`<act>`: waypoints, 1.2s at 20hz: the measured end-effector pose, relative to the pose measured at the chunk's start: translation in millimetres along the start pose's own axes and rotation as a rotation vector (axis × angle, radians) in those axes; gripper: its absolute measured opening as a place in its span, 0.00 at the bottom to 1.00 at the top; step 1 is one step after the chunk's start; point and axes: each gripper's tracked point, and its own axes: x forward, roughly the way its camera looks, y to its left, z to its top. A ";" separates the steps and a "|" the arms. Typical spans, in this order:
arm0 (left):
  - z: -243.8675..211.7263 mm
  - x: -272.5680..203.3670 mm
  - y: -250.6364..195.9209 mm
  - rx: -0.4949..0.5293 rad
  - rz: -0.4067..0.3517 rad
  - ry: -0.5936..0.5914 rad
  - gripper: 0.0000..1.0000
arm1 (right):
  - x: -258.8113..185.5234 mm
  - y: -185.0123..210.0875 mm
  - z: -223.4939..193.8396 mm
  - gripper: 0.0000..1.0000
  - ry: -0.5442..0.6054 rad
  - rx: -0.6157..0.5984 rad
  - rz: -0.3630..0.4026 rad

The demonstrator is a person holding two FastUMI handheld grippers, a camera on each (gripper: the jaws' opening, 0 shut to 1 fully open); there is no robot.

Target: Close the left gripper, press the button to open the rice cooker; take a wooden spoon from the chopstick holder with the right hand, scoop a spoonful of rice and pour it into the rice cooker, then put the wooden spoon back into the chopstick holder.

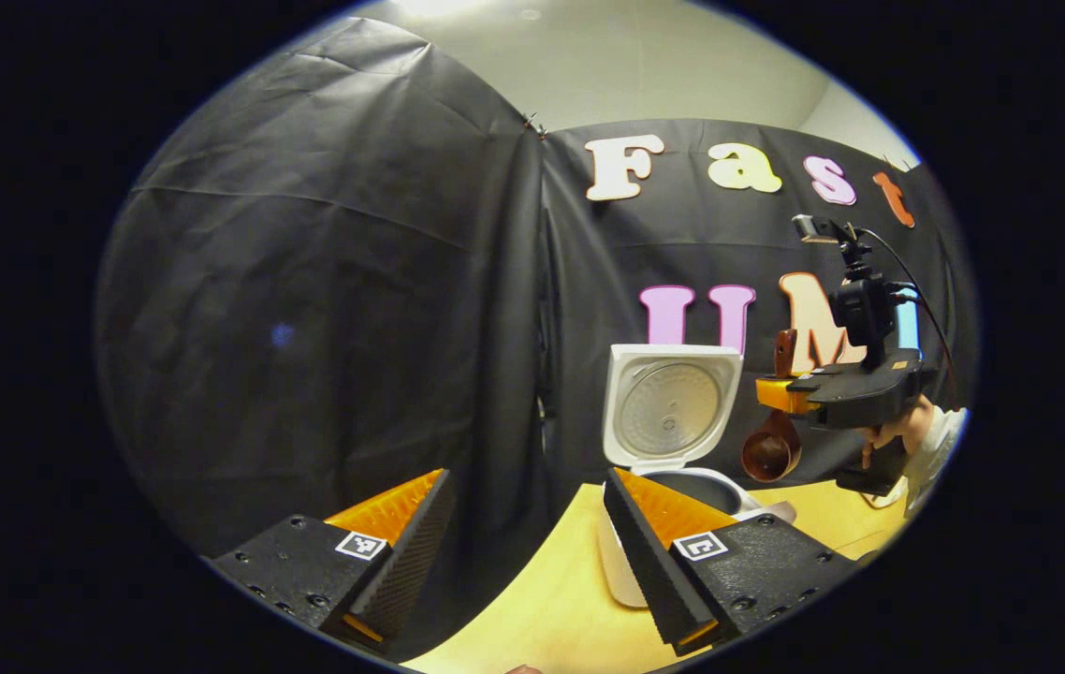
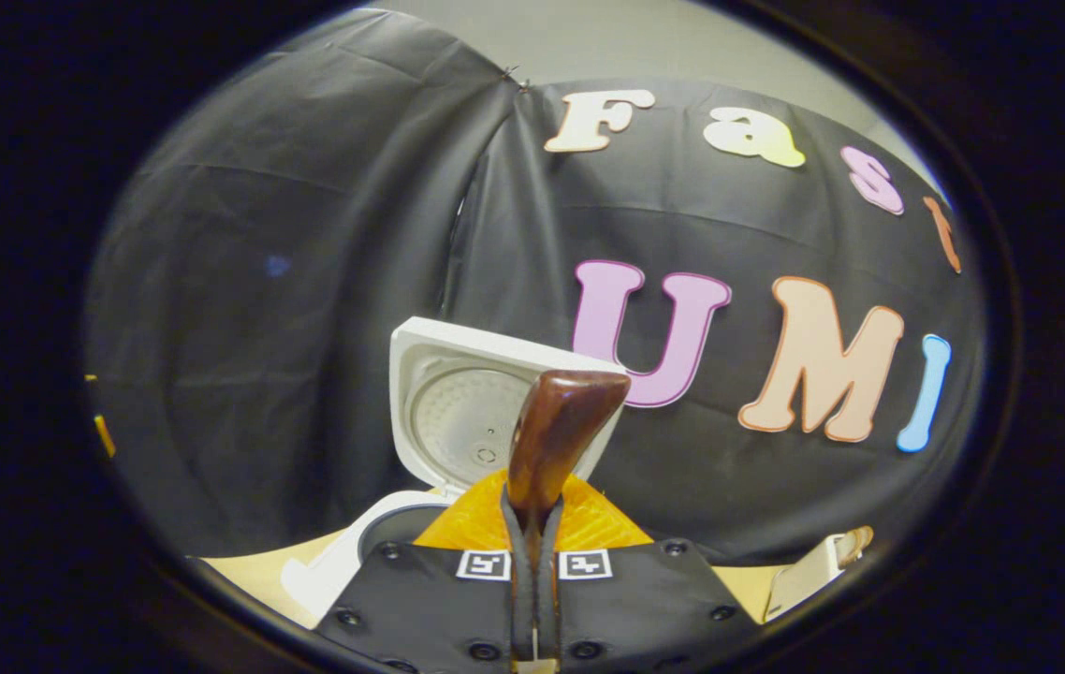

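The white rice cooker stands on the yellow table with its lid raised upright and its dark inner pot exposed. My left gripper hovers in front of it, fingers wide apart and holding nothing. My right gripper is held by a hand to the right of the lid. It is shut on the brown wooden spoon, whose bowl hangs down beside the pot. In the right gripper view the spoon handle stands up between the shut fingers of the gripper, with the open lid behind. Whether the bowl holds rice is hidden.
The yellow table runs from the near edge past the cooker. A small white object with a wooden piece sits at the lower right in the right gripper view. Black cloth walls close off the back and left.
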 end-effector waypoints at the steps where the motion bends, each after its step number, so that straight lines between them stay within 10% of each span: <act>1: 2.6 1.8 -8.3 0.001 -0.018 -0.006 0.93 | -8.5 -12.3 3.3 0.04 -0.004 0.010 -0.011; 11: 25.8 9.7 -108.0 -0.004 -0.192 -0.055 0.93 | -125.1 -140.2 10.6 0.03 -0.023 0.106 -0.150; 24: 44.9 22.4 -225.1 0.005 -0.328 -0.094 0.95 | -258.3 -318.3 -77.7 0.03 0.091 0.226 -0.428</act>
